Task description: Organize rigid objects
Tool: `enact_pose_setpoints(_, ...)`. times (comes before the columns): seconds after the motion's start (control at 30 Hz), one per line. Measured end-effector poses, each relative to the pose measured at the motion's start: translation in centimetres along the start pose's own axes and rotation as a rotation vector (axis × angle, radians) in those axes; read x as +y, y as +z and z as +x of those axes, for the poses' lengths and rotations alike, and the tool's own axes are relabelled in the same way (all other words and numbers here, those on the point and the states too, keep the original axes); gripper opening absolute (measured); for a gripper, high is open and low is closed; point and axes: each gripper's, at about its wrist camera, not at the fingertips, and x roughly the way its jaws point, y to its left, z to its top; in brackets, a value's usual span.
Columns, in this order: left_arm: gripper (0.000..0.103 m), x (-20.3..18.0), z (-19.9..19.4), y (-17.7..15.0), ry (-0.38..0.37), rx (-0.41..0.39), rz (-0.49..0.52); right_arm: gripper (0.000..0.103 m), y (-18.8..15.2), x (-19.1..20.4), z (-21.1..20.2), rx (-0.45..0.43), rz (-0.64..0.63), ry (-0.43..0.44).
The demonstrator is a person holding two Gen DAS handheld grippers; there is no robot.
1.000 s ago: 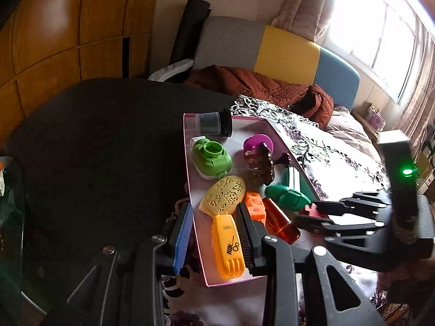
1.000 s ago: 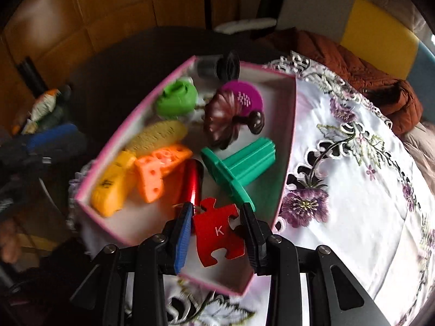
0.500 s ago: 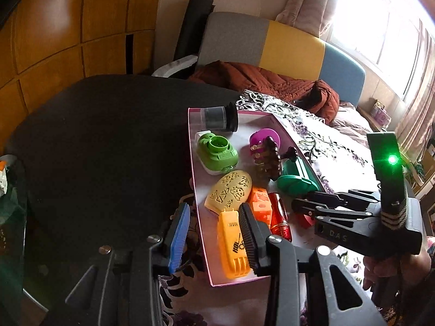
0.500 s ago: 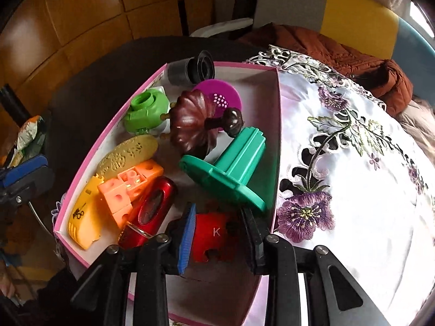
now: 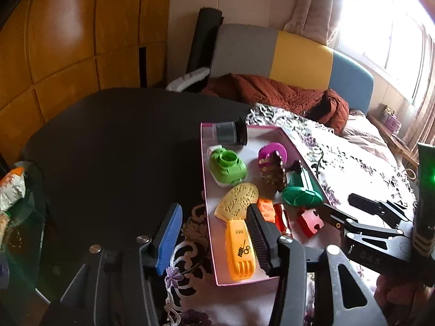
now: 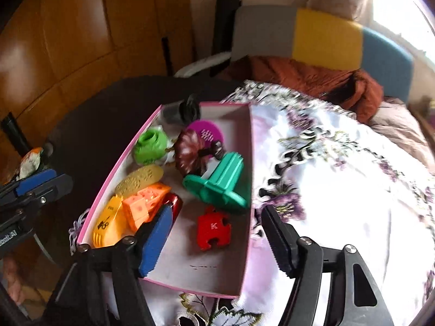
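Observation:
A pink-rimmed box (image 5: 202, 163) (image 6: 126, 163) holds several toys. A red puzzle piece marked K (image 6: 213, 228) (image 5: 310, 221) lies flat on the box floor near the front, touched by nothing. My right gripper (image 6: 216, 213) (image 5: 341, 206) hovers over it, its jaws opening wide with the pads clear of the piece. My left gripper (image 5: 214, 212) (image 6: 40, 182) straddles the box's left wall with its jaws opening. Its blue finger is outside the box, and its black finger is over a yellow toy tool (image 5: 240, 252); neither pad presses on anything.
Also in the box are a green toy (image 6: 149, 146), a teal spool (image 6: 220, 182), a brown gear piece (image 6: 190, 154), a purple disc (image 6: 208, 133), an orange block (image 6: 144, 203) and a dark jar (image 5: 231, 133). The box sits on a floral cloth (image 6: 339, 176) beside a black table (image 5: 108, 149).
My right gripper opened and let go of the red puzzle piece, which now lies in the box, and it drew back and up. My left gripper's jaws widened.

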Motion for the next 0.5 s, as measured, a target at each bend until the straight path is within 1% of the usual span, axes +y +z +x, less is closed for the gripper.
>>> enact_pose_setpoints(0.1, 0.054, -0.4, -0.8, 0.2, 0.037, -0.024, 0.014, 0.077, -0.2, 0.1, -1.3, -0.05, 0.031, -0.027)
enact_pose_setpoints(0.13, 0.056, -0.5, -1.0, 0.2, 0.055, -0.034, 0.013, 0.077, -0.2, 0.1, -1.5, -0.06, 0.039, -0.03)
enact_pose_setpoints(0.17, 0.06, -0.6, -1.3, 0.3, 0.085, -0.042, 0.013, 0.078, -0.3, 0.2, -1.7, -0.067, 0.046, -0.035)
enact_pose_setpoints(0.2, 0.067, -0.8, -1.5, 0.3, 0.115, -0.043, 0.017, 0.078, -0.4, 0.3, -2.0, -0.075, 0.053, -0.038)
enact_pose_setpoints(0.23, 0.069, -1.0, -1.8, 0.3, 0.127, -0.05, 0.021, 0.078, -0.5, 0.4, -2.1, -0.08, 0.057, -0.038)
enact_pose_setpoints(0.33, 0.069, -1.1, -2.6, 0.1, 0.156, -0.086, 0.011, 0.078, -0.7, 0.7, -2.4, -0.086, 0.065, -0.041)
enact_pose_setpoints(0.4, 0.069, -0.9, -2.7, 0.0, 0.148, -0.087, -0.008, 0.078, -0.8, 0.9, -2.6, -0.091, 0.07, -0.041)
enact_pose_setpoints(0.5, 0.069, -0.7, -2.6, 0.0, 0.165, -0.077, -0.026, 0.078, -0.9, 1.0, -3.0, -0.111, 0.075, -0.061)
